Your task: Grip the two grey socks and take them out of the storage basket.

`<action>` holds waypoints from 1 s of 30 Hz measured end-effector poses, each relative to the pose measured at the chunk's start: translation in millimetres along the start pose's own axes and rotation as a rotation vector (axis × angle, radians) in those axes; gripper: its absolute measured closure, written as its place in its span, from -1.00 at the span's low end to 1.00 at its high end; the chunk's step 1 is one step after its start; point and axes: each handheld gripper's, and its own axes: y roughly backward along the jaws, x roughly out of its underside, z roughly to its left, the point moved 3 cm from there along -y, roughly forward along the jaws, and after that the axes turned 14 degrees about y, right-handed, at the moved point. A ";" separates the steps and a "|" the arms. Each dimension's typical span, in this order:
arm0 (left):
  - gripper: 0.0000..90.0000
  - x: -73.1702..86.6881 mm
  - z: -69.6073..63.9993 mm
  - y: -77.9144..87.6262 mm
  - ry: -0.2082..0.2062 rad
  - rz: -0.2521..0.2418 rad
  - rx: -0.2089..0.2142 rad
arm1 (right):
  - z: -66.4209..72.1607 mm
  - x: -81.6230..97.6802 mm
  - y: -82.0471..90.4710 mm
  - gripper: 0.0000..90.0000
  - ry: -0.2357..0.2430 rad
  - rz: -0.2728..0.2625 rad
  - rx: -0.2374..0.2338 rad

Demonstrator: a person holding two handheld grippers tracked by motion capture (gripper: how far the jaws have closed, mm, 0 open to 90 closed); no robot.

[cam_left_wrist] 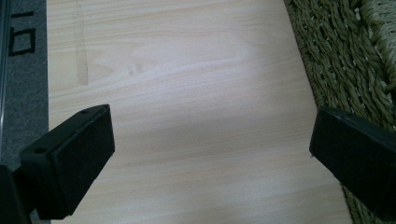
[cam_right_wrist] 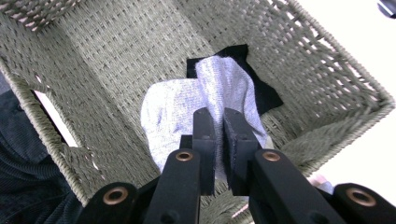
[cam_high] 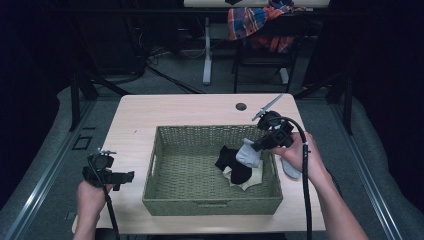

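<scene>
My right claw (cam_right_wrist: pixel 218 140) is clamped on a light grey sock (cam_right_wrist: pixel 187 107), its jaws pinching the fabric between them, and it holds the sock above the right half of the woven green basket (cam_high: pixel 165 197) on the counter (cam_high: pixel 135 115). The sock hangs clear of the basket floor. Inside the basket lie a black sock (cam_high: pixel 231 162) and a cream-coloured piece of cloth (cam_high: pixel 250 177), heaped together near the right wall. Another pale sock (cam_high: pixel 290 170) lies on the counter just outside that wall. My left claw (cam_left_wrist: pixel 210 154) hovers with its jaws spread wide and nothing between them over bare counter, just beside the basket's left wall.
</scene>
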 end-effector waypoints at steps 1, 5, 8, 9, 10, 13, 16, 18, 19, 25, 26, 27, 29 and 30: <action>-0.99 0.0 0.1 0.0 0.000 0.000 0.001 | -0.6 0.2 2.2 0.88 0.005 0.003 -0.001; -0.99 0.0 -0.1 -0.1 0.000 0.000 0.001 | -3.9 3.0 13.3 0.88 -0.017 -0.029 0.020; -0.99 0.0 0.0 -0.1 -0.001 0.000 0.001 | -5.6 4.7 18.3 0.88 -0.023 -0.038 0.028; -0.99 0.0 0.0 -0.1 0.000 0.000 0.001 | -7.5 6.4 23.2 0.88 -0.026 -0.046 0.035; -0.99 0.0 0.0 -0.1 0.000 0.000 0.001 | -7.5 6.4 23.2 0.88 -0.026 -0.046 0.035; -0.99 0.0 0.1 0.0 0.000 0.001 0.001 | -11.8 11.4 32.8 0.88 -0.047 -0.069 0.055; -0.99 0.0 0.0 0.0 0.001 0.000 0.001 | -16.0 16.5 40.2 0.88 -0.061 -0.080 0.064; -0.99 0.1 0.2 0.1 0.001 -0.002 0.002 | -19.5 21.1 45.2 0.88 -0.072 -0.085 0.078; -0.99 0.1 0.2 0.1 0.001 -0.002 0.002 | -21.9 24.1 47.9 0.88 -0.084 -0.091 0.085; -0.99 0.0 0.1 0.0 0.000 0.001 0.002 | -33.1 38.5 60.9 0.88 -0.128 -0.108 0.119; -0.99 0.0 0.1 0.0 0.000 0.001 0.002 | -33.1 38.5 60.9 0.88 -0.128 -0.108 0.119; -0.99 0.0 0.1 0.0 0.001 0.001 0.002 | -34.2 40.6 62.8 0.88 -0.140 -0.105 0.123; -0.99 0.1 0.1 0.0 0.002 -0.002 0.002 | -38.9 46.7 66.6 0.88 -0.159 -0.103 0.140; -0.99 0.1 0.1 0.0 0.002 -0.002 0.003 | -40.7 48.8 67.6 0.88 -0.167 -0.103 0.148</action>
